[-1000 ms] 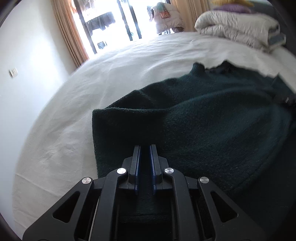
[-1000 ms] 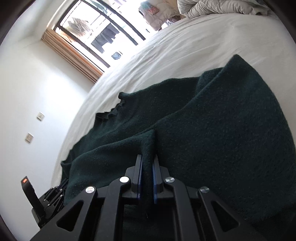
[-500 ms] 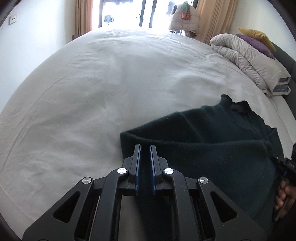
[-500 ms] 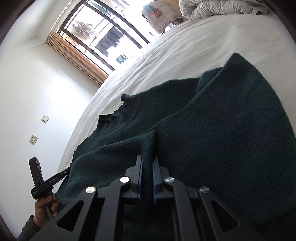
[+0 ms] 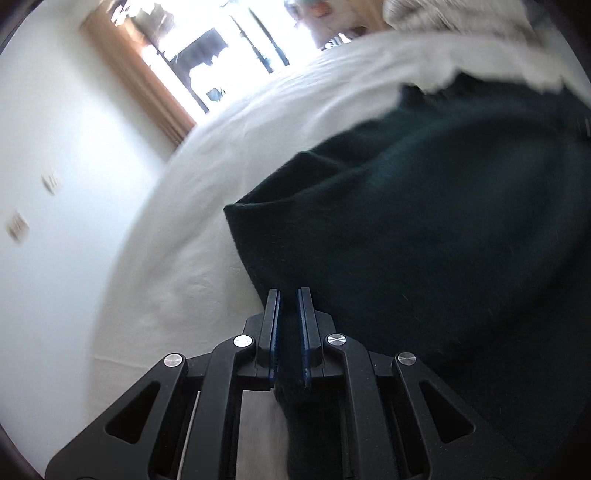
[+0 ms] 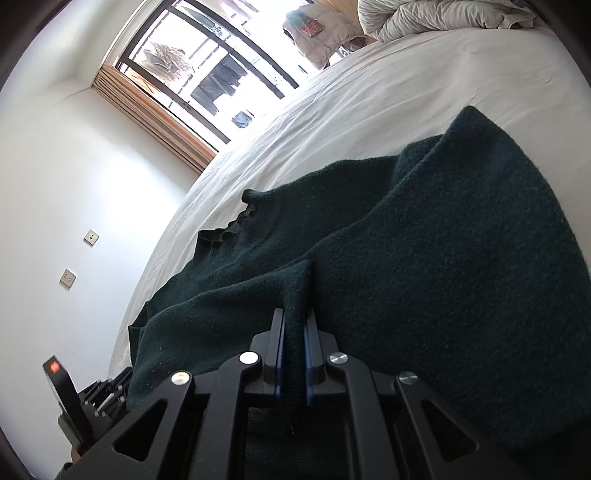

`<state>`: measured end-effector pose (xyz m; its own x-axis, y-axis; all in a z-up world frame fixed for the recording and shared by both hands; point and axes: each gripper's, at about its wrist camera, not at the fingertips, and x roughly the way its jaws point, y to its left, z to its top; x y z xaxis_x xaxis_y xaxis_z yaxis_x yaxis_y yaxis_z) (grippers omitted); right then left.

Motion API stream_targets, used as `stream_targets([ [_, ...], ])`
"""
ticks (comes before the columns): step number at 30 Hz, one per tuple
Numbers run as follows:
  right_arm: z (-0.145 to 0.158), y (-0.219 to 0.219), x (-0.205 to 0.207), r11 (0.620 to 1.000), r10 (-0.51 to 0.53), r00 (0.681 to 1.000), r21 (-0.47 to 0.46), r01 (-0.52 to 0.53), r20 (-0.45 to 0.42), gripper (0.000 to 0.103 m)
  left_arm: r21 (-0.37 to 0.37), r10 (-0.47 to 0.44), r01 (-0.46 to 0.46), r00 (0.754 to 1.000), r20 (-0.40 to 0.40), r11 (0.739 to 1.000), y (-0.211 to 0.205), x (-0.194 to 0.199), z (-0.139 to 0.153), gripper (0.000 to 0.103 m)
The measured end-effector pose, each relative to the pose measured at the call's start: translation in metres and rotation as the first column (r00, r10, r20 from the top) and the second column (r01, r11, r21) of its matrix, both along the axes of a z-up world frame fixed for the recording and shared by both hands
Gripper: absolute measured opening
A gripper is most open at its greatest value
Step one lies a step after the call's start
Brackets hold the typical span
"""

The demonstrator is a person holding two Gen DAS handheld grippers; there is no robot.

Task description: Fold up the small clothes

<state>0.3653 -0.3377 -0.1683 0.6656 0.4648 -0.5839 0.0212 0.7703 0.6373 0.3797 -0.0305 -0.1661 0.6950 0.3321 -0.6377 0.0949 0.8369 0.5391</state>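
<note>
Dark green knitted sweater (image 6: 424, 295) spread over a white-sheeted bed (image 6: 369, 103), held at two places by the hand-held grippers. Left hand-held gripper (image 5: 288, 295): its blue-padded fingers (image 5: 274, 325) stand close together, pinching an edge of the sweater (image 5: 406, 240) near a lower corner, with dark fabric passing between them; this view is motion-blurred. Right hand-held gripper (image 6: 294, 314): fingers pressed onto a raised ridge of the knit, which stands upright between the pads (image 6: 279, 350) and rises just above them. In the right wrist view, the garment lies in overlapping layers, its ribbed neckline (image 6: 225, 229) toward the left and a folded panel rising at the right. At that view's lower left, the left hand-held gripper's body, bearing a small red light (image 6: 53, 367), sits at the sweater's edge. Background: a window (image 6: 207, 74) with tan curtains (image 6: 155, 110), two wall plates (image 6: 79, 254), and a bundled pale duvet (image 6: 424, 18) at the far end of the bed.
</note>
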Motion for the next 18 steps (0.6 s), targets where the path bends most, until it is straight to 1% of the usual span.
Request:
stream_targets([
  [1,0.001,0.0,0.0,1.0,0.001,1.0,0.002,-0.001,-0.009,0.007,0.016,-0.004,0.004,1.0,0.008,1.0,-0.002,-0.003,-0.002,0.007],
  [2,0.005,0.0,0.0,1.0,0.0,1.0,-0.001,-0.001,-0.022,0.007,0.006,-0.007,0.007,1.0,0.014,1.0,0.0,-0.004,-0.003,0.007],
  [3,0.009,0.001,-0.002,1.0,-0.005,0.999,-0.016,0.004,-0.033,0.01,-0.041,-0.006,0.006,1.0,0.005,0.999,0.007,-0.002,-0.004,0.007],
  [4,0.014,0.001,-0.006,0.999,-0.011,0.999,-0.034,0.01,-0.042,0.016,-0.079,-0.005,0.005,1.0,0.0,0.997,0.013,-0.002,-0.002,0.007],
  [5,0.02,0.0,-0.013,0.999,-0.029,0.998,-0.045,0.027,-0.049,0.02,-0.12,-0.005,0.005,1.0,-0.003,0.993,0.018,-0.002,0.0,0.007],
  [7,0.032,-0.004,-0.03,0.996,-0.087,0.995,-0.04,0.085,-0.041,0.039,-0.153,-0.006,0.005,1.0,0.0,0.988,0.022,-0.004,0.0,0.007],
  [8,0.041,-0.006,-0.039,0.994,-0.11,0.994,-0.014,0.11,-0.012,0.04,-0.15,-0.005,0.006,1.0,0.004,0.989,0.02,-0.006,0.0,0.007],
  [10,0.056,0.0,-0.048,0.994,-0.095,0.994,0.054,0.092,0.046,0.04,-0.132,-0.003,0.005,1.0,0.013,0.991,0.018,-0.008,-0.002,0.007],
  [11,0.063,0.01,-0.046,0.997,-0.06,0.996,0.061,0.056,0.067,0.04,-0.129,-0.003,0.005,1.0,0.015,0.992,0.018,-0.008,-0.003,0.007],
  [13,0.07,0.036,-0.035,0.999,0.033,0.996,0.034,-0.036,0.083,0.04,-0.141,-0.003,0.005,1.0,0.016,0.99,0.02,-0.01,-0.002,0.007],
  [15,0.064,0.06,-0.02,0.994,0.112,0.992,-0.001,-0.113,0.056,0.042,-0.148,-0.003,0.006,1.0,0.016,0.989,0.019,-0.009,-0.002,0.007],
  [16,0.054,0.068,-0.014,0.991,0.13,0.991,-0.02,-0.129,0.018,0.044,-0.146,-0.003,0.005,1.0,0.017,0.989,0.019,-0.009,-0.002,0.007],
  [17,0.039,0.073,-0.009,0.991,0.129,0.991,-0.043,-0.131,-0.038,0.045,-0.146,-0.004,0.006,1.0,0.017,0.989,0.02,-0.008,-0.002,0.007],
  [18,0.027,0.073,-0.008,0.991,0.125,0.99,-0.046,-0.128,-0.062,0.044,-0.149,-0.004,0.006,1.0,0.016,0.989,0.02,-0.008,-0.002,0.007],
])
